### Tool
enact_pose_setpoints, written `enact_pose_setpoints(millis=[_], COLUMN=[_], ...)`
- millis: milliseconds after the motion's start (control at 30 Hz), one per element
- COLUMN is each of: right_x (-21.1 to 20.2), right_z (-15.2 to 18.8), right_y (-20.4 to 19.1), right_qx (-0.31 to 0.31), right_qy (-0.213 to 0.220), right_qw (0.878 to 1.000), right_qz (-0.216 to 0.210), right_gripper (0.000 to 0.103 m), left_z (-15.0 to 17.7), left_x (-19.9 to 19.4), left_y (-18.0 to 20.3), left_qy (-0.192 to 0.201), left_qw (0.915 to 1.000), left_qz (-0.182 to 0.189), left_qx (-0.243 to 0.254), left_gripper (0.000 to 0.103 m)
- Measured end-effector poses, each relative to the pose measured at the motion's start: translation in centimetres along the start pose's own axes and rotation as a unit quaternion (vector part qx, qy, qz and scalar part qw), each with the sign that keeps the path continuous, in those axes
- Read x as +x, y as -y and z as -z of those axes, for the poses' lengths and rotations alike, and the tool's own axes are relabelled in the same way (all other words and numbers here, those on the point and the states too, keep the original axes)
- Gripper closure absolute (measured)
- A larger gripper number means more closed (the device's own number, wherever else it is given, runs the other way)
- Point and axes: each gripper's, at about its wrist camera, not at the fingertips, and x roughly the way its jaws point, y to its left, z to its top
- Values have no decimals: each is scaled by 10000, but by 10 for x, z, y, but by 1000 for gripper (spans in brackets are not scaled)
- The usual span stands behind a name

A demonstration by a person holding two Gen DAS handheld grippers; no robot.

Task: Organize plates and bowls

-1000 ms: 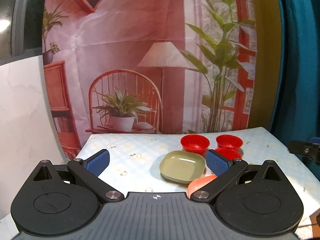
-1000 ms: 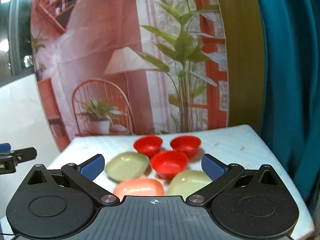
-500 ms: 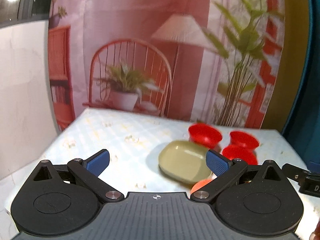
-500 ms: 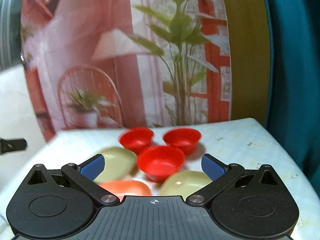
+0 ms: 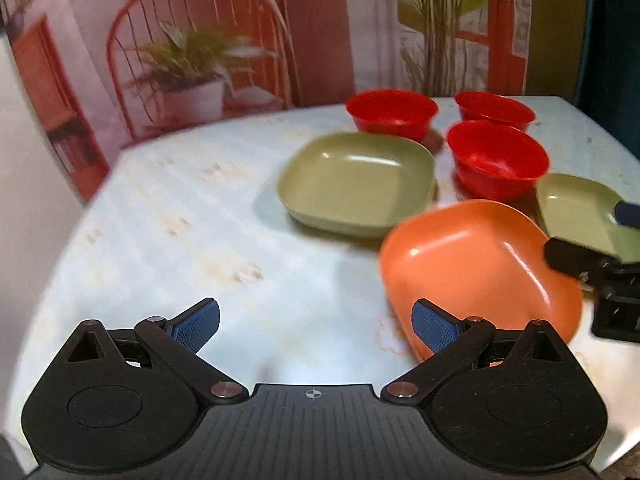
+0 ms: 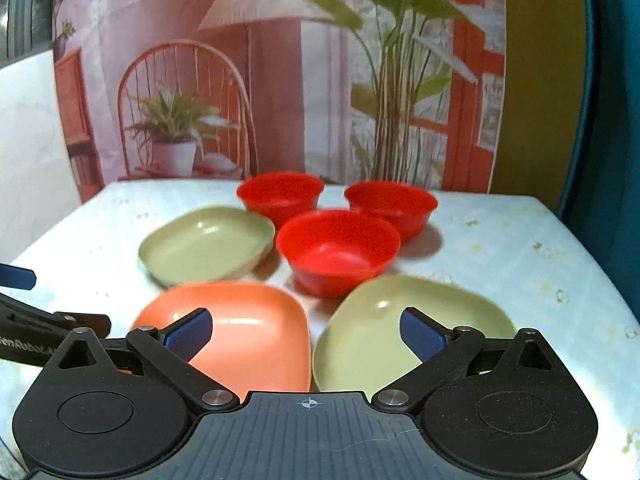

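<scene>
Evidently nothing was stacked yet: three red bowls point(image 6: 338, 250), two green plates point(image 6: 208, 242) and the orange plate point(image 6: 240, 328) lay apart on the table point(image 6: 520, 248), with left gripper point(image 5: 314, 326) and right gripper point(image 6: 306, 330) both spread, empty.

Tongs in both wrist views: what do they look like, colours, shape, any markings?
Both are alike. The left tongs and right tongs have black linkage arms with silver pivot pins, blue ribbed pads at the tips, two rounded black housings with circular recesses, and a ribbed dark centre plate bearing a small crosshair mark. White lettering shows on the left one's side in the right wrist view. No cables, hands or sleeves visible.
</scene>
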Motion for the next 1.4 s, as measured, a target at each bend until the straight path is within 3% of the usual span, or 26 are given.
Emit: enact_pose_setpoints(millis=[300,367,600,700,867,1067,1400], right_x=[3,4,7,7,6,6,7], right_z=[15,17,24,24,25,25,26], right_y=[7,8,7,7,8,9,7], right_qx=[94,124,135,153,153,179,142], right_qy=[-86,-121,-255,-283,-293,-320,-395], right_qw=[9998,9997,9992,9990,9989,9987,9979], right_qz=[-118,-165,-269,-308,-338,-365,-484], right_gripper=[15,18,23,25,28,35,50], left_z=[9,12,16,18,17,17,21], left_x=[20,22,23,24,21,19,21], left_y=[-6,-8,-10,-10,-3,1,-5], left_qy=[-249,-293,-299,-324,-294,-256,-293], left_qw=[9983,9971,9945,9927,9924,9916,9891], left_qz=[319,371,622,817,1035,1166,1242], left_qx=[-414,-589,-787,-827,-604,-493,-729], left_gripper=[2,12,21,33,67,82,85])
